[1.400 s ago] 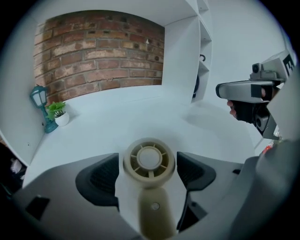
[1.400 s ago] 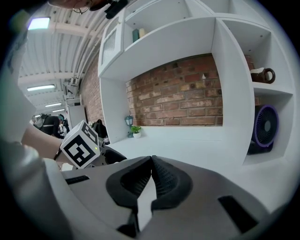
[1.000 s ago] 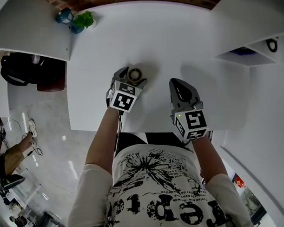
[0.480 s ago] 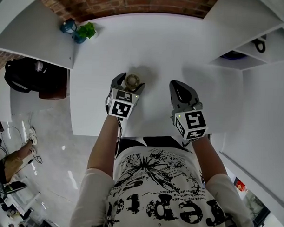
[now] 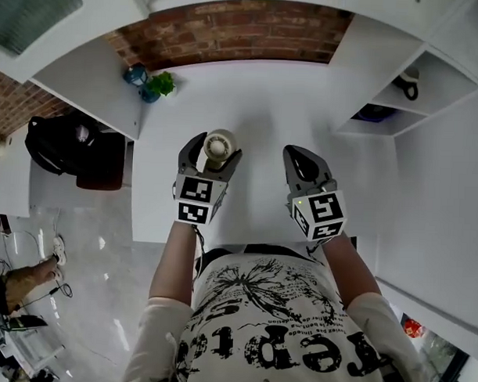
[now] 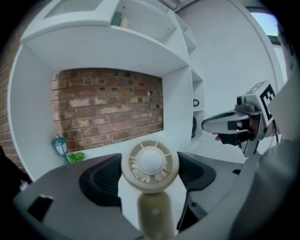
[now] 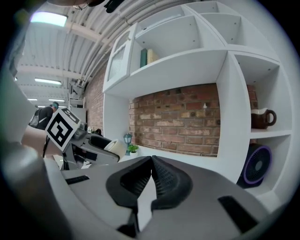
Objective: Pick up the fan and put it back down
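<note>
A small beige hand-held fan [image 5: 219, 144] stands upright between the jaws of my left gripper [image 5: 215, 148], which is shut on its handle and holds it above the white desk [image 5: 265, 101]. In the left gripper view the fan's round grille [image 6: 150, 162] sits between the two dark pads, with the handle running down out of sight. My right gripper [image 5: 303, 159] hovers to the right of the fan with its jaws shut and nothing in them [image 7: 151, 164]. The right gripper view also catches the left gripper [image 7: 101, 145] and the fan [image 7: 114, 146] off to the left.
A small green plant and a teal lantern [image 5: 153, 83] stand at the desk's back left, against a brick wall [image 5: 229, 29]. White shelves on the right hold a dark jug [image 7: 261, 117] and a purple fan [image 7: 255, 164]. A black bag [image 5: 68, 145] lies left of the desk.
The left gripper has come up with the fan in its jaws, and the fan's head now looks larger. The head view has tilted up toward the wall. The right gripper has hardly moved.
</note>
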### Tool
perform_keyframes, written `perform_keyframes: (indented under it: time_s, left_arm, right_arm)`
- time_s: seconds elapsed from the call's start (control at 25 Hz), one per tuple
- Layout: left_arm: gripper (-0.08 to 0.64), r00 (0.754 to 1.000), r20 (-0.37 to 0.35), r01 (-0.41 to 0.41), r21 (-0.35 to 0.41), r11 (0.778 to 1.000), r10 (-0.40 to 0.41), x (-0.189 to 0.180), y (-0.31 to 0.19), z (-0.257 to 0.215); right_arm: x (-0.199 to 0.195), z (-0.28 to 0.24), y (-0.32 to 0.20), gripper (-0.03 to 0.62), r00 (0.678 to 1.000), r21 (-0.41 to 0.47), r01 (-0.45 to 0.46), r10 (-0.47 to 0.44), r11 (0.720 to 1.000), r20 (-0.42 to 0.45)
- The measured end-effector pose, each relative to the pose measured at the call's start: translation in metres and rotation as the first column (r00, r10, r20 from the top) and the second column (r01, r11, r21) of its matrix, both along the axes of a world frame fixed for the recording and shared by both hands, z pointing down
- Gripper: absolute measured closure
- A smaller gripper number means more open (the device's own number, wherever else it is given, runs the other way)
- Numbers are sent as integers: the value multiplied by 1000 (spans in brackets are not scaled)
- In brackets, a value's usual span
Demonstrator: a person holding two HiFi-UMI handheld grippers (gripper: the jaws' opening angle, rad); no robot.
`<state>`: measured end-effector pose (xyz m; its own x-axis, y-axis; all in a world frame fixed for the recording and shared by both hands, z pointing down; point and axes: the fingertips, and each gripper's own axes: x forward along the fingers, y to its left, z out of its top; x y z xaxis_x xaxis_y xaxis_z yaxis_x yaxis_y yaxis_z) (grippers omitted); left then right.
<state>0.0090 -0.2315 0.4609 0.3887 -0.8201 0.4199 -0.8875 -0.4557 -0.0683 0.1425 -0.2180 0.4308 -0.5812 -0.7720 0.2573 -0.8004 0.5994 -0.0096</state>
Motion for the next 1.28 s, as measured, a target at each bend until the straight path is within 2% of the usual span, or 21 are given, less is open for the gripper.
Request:
perform_keyframes:
  time_s: [0.24, 0.36, 0.6, 0.76, 1.0, 1.28]
  left_arm:
    - [189, 999, -41, 9, 161, 987, -3, -9, 27, -77]
    - [189, 994, -113, 34, 211, 977, -10, -17, 42, -110]
    - [189, 988, -154, 74, 332, 941, -23, -33, 74, -162]
    - [189, 990, -139, 78, 400, 913, -24, -42, 93, -183]
    - [189, 991, -133, 67, 444, 893, -9, -47, 103, -198]
    - [189, 992, -128, 48, 435, 899, 9, -44, 94, -197]
  right_arm:
    - [0, -45, 14, 580, 1000, 91, 1, -2, 996, 11]
    - [1, -67, 21, 580, 1000, 131, -7, 3, 991, 24]
    - [0, -108, 38, 580, 998, 203, -19, 8, 979, 54]
    - [-8, -126, 50, 580, 998, 242, -15, -1, 970, 64]
    - [-14, -139, 57, 580, 996, 250, -28, 7, 968, 86]
    - [-11, -135, 50, 580, 996, 241, -52, 33, 969, 80]
